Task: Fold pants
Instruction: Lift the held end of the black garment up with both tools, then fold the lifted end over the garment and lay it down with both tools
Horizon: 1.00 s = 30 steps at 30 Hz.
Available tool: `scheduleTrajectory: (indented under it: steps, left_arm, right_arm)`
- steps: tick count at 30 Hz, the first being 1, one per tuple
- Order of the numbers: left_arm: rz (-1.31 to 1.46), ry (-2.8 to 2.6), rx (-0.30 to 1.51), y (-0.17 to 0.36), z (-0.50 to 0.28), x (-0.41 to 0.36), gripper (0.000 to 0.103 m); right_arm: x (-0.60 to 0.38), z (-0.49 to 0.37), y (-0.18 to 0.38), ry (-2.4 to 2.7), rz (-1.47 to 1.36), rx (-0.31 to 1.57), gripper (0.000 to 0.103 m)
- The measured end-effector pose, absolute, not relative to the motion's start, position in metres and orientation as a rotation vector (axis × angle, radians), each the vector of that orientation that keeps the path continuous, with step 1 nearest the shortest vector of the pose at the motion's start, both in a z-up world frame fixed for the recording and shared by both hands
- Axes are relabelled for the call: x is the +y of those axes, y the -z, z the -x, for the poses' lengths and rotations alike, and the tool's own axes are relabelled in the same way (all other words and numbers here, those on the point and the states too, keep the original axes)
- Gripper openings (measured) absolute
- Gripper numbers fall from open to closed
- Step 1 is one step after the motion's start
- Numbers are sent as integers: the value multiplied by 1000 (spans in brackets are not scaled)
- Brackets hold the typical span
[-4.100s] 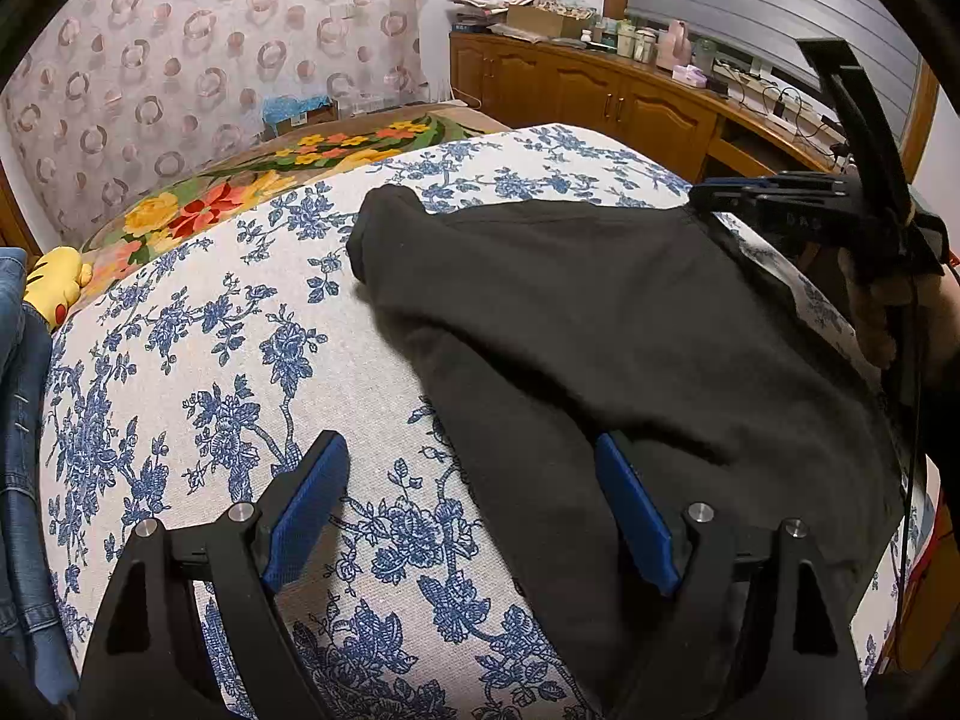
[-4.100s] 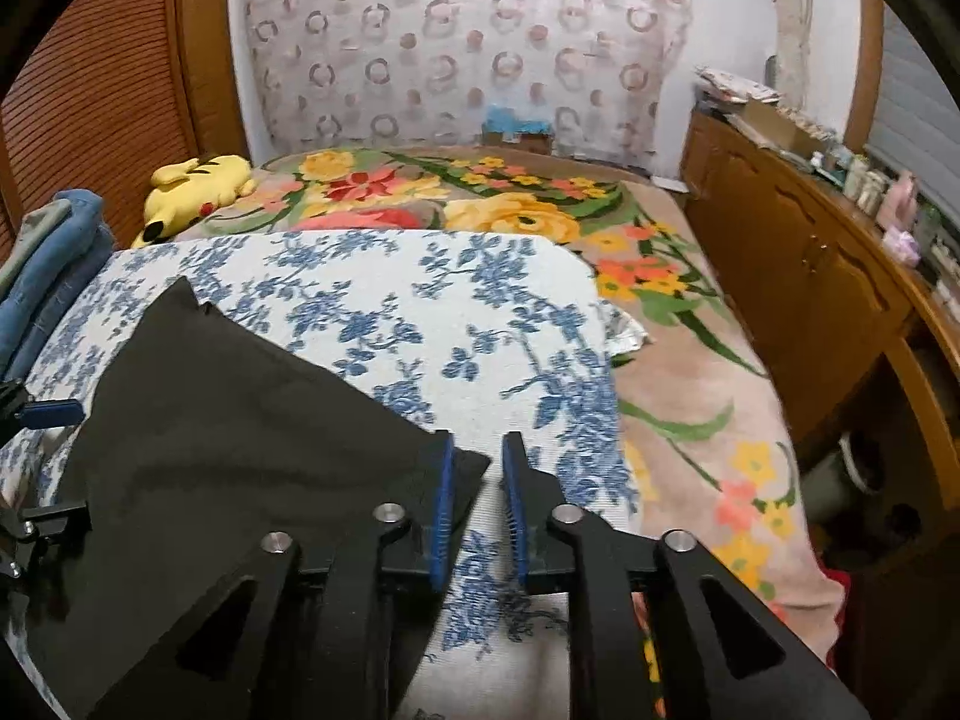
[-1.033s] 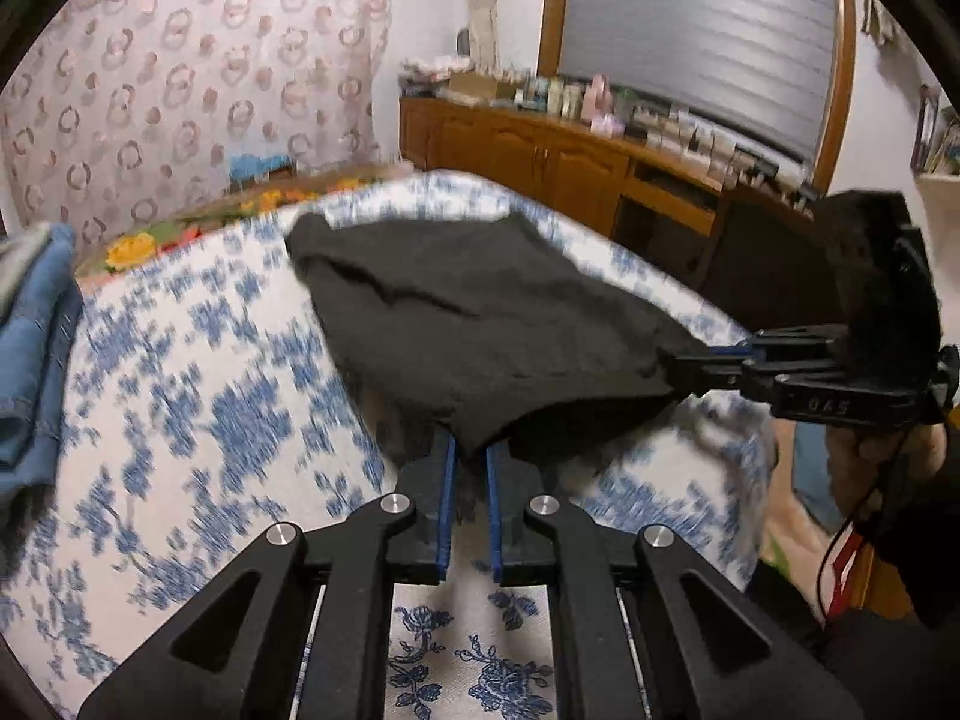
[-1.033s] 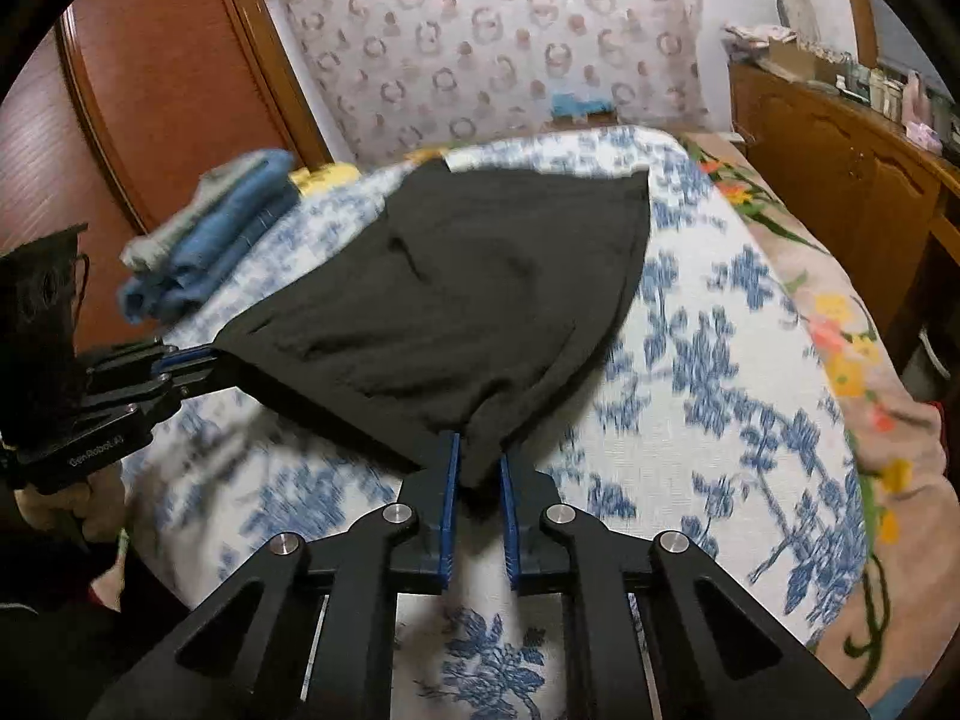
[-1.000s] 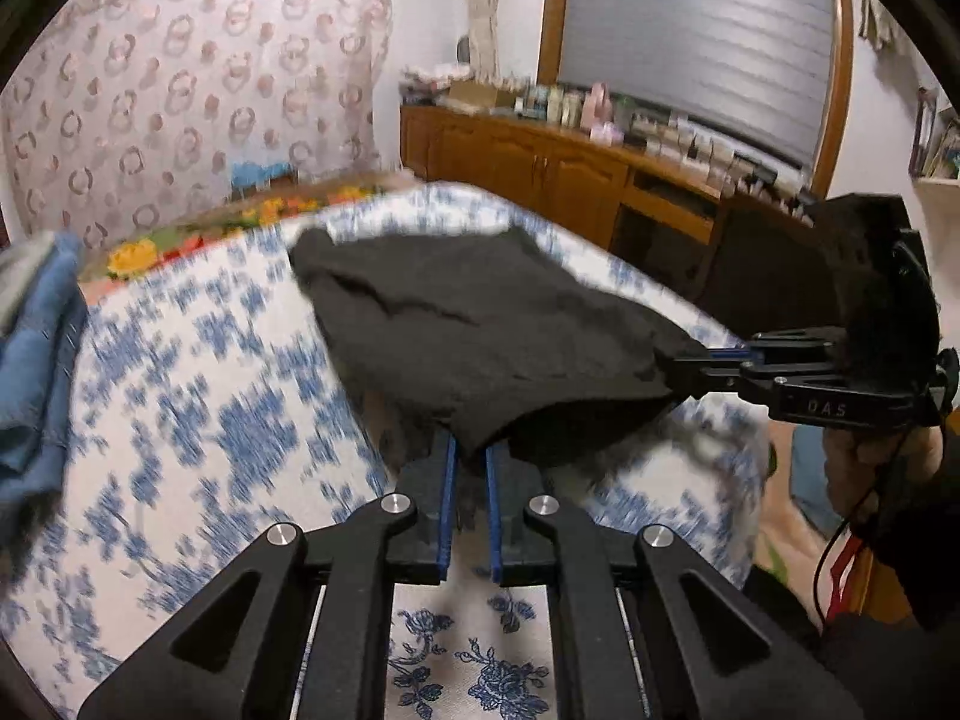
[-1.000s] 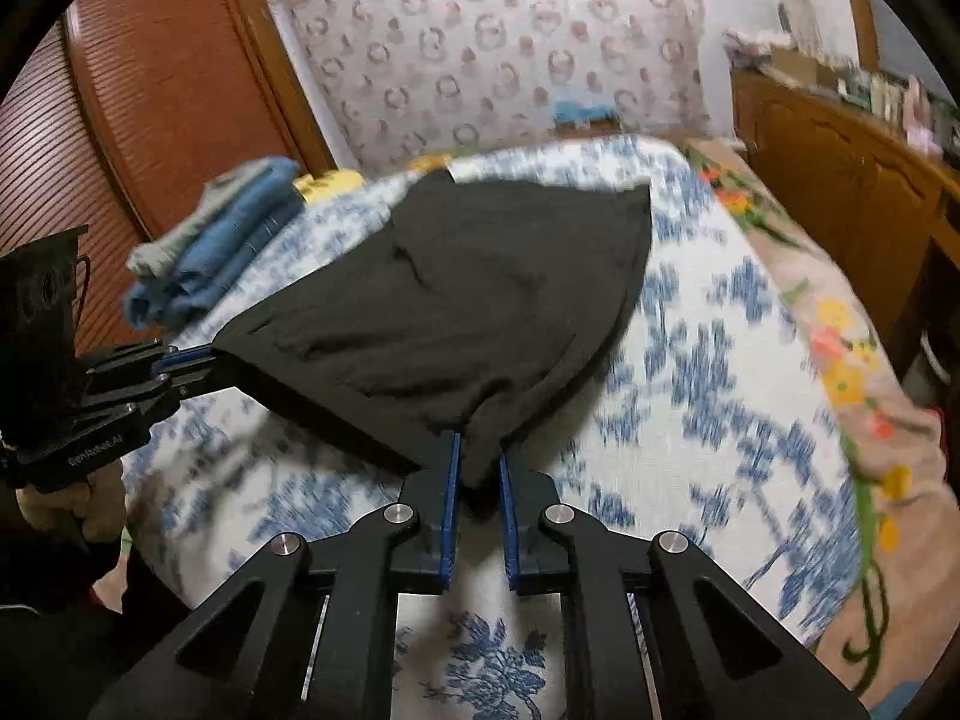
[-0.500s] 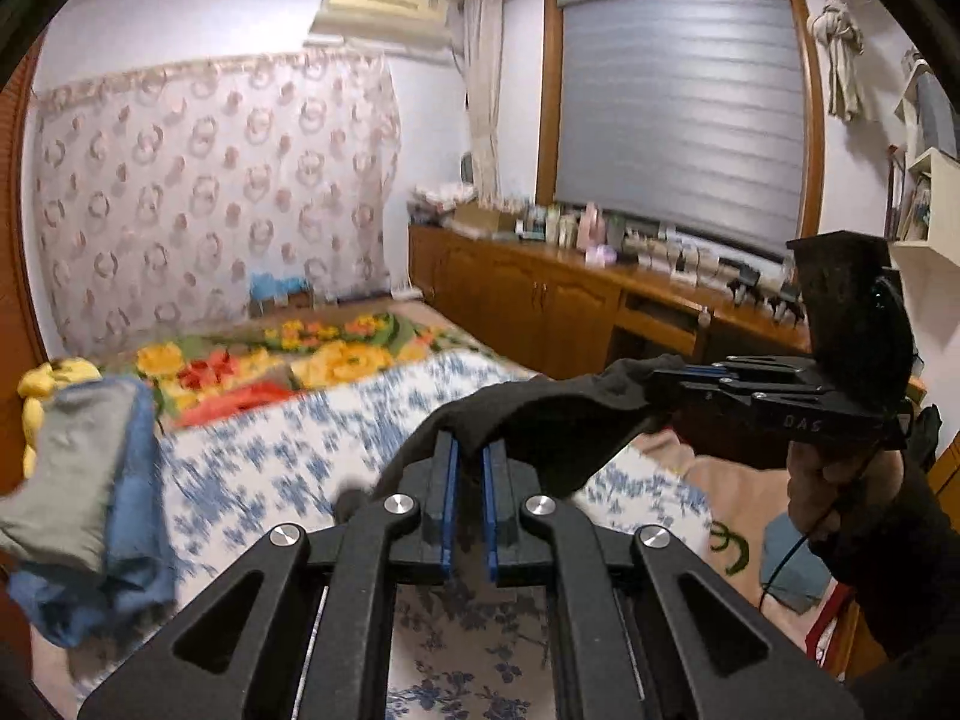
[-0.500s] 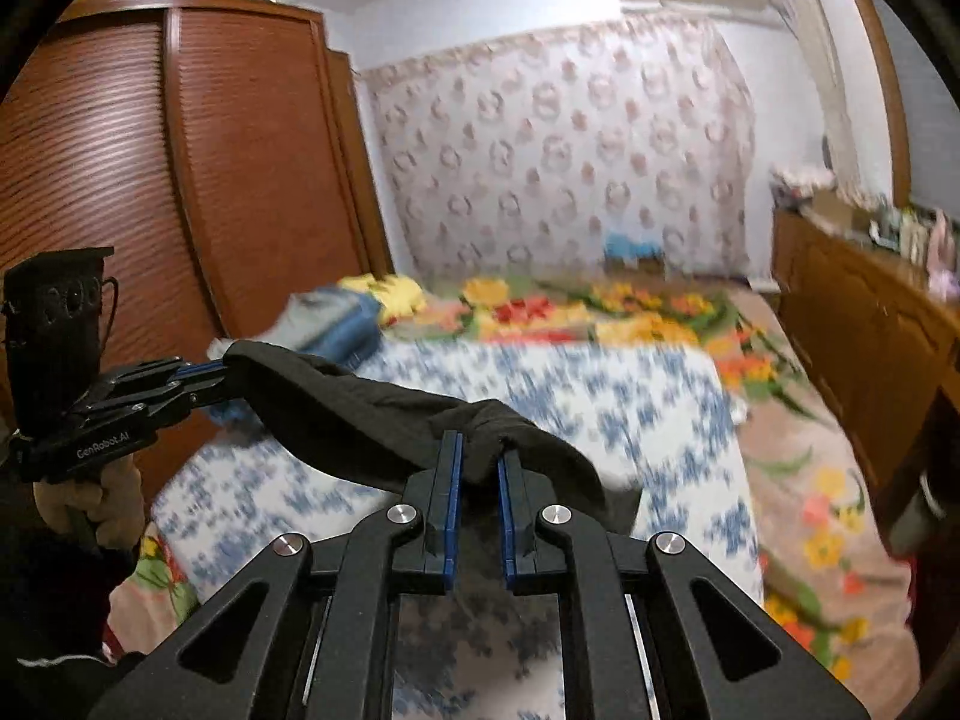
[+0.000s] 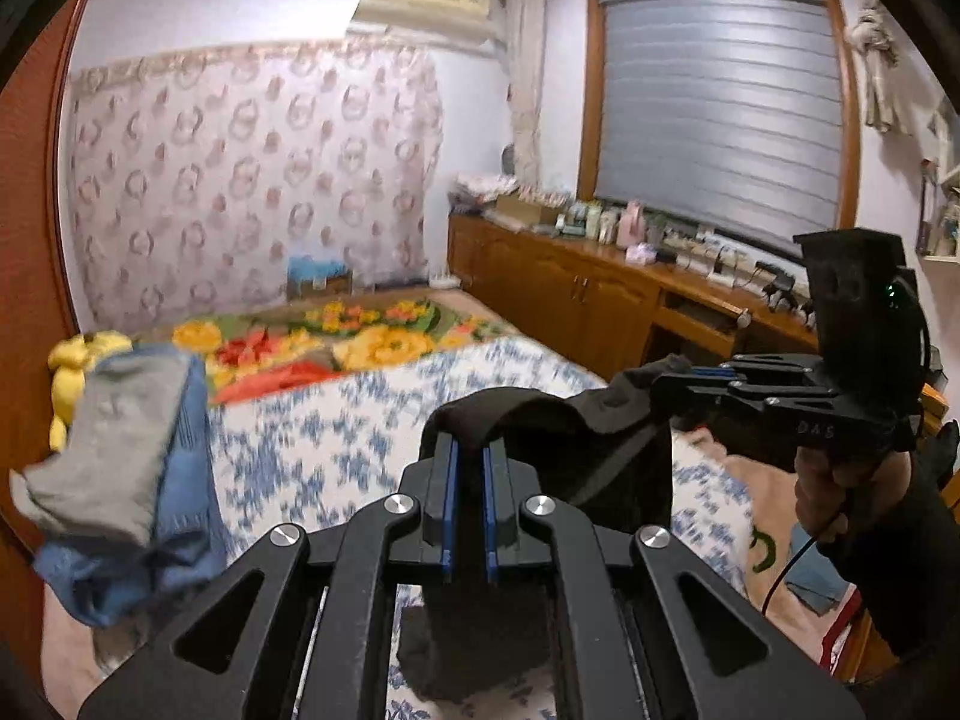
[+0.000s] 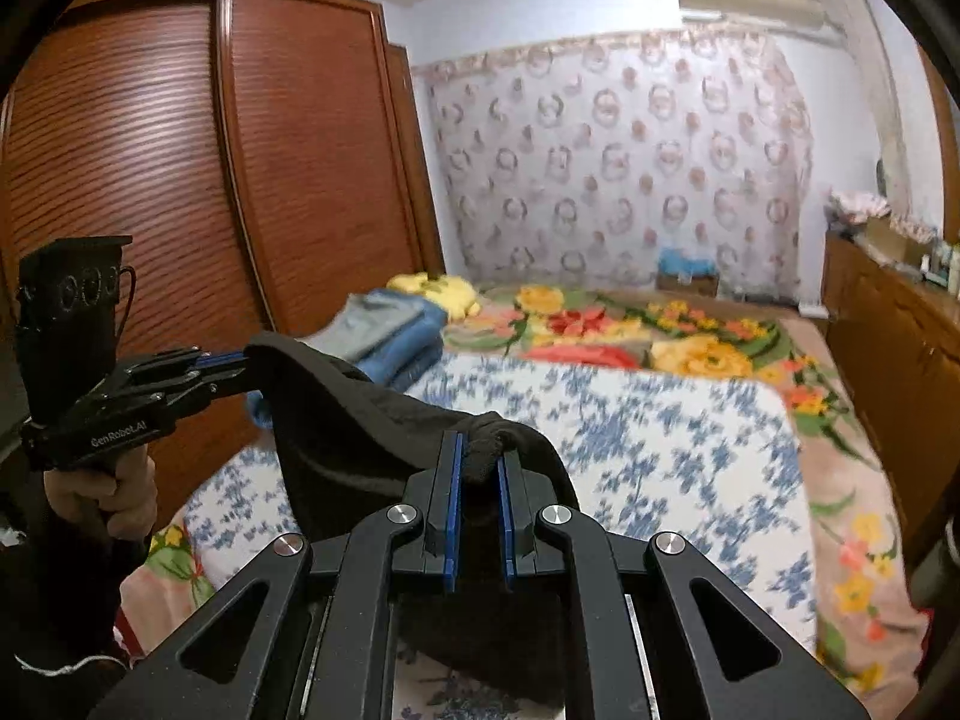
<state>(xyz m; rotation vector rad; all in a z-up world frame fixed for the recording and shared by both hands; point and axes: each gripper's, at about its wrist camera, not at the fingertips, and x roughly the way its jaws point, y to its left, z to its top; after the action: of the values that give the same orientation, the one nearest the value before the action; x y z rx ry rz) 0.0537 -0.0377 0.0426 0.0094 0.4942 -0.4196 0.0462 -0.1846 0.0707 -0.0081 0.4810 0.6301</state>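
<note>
Black pants (image 9: 606,420) hang in the air above the bed (image 9: 336,432), stretched as a sagging band between both grippers. Fabric is dark, soft-looking, bunched and wrinkled at each pinch point, the rest drooping down toward the blue-floral cover (image 10: 660,432) (lower hem is hidden behind the gripper bodies).

Left gripper (image 9: 470,450): blue pads nearly together, clamped on a fold of the pants that loops over the fingertips. In the right wrist view the same tool (image 10: 231,369) sits at 9 o'clock, pinching one end of the cloth, with a hand (image 10: 102,492) on its grip.

Right gripper (image 10: 478,456): jaws nearly closed too, a thick wad of black fabric squeezed between the pads. From the left wrist view it (image 9: 666,387) shows at 3 o'clock, holding the other end, hand (image 9: 852,480) beneath.

Folded blue and grey clothes (image 9: 120,450) lie at 9 o'clock on the bed, blurred. Yellow plush (image 10: 435,291) beyond them. Flowered blanket (image 10: 630,330) at 12 o'clock.
</note>
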Motion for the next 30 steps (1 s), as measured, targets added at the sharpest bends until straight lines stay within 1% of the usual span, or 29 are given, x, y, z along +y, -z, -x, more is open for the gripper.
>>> scheduleTrajectory:
  steps: [6, 11, 13, 15, 19, 23, 26, 28, 30]
  left_arm:
    - [17, 391, 594, -4, -91, -30, 8]
    - [28, 368, 632, 9, -125, -26, 8]
    - [31, 357, 629, 6, -140, -26, 8]
    - [24, 348, 611, -3, -154, -28, 8]
    - [-21, 318, 508, -48, -182, -32, 8]
    - [-64, 284, 373, -107, -192, -34, 8]
    - [-93, 264, 276, -145, -181, -34, 8]
    - [-102, 259, 267, -148, -172, -31, 8]
    - [-109, 259, 296, -135, -165, -27, 8]
  right_arm:
    - [-179, -92, -57, -636, 13, 580, 10]
    - [-161, -128, -67, -644, 31, 612, 10]
    - [-156, -147, -72, -646, 42, 617, 10]
    - [-152, -168, -79, -638, 56, 611, 10]
    - [-145, -213, -100, -614, 69, 540, 9]
    - [-141, -217, -163, -583, 84, 372, 9]
    - [-142, -206, -199, -570, 76, 278, 9]
    - [-142, -199, -210, -571, 74, 258, 9]
    - [-141, -193, -204, -575, 72, 275, 9]
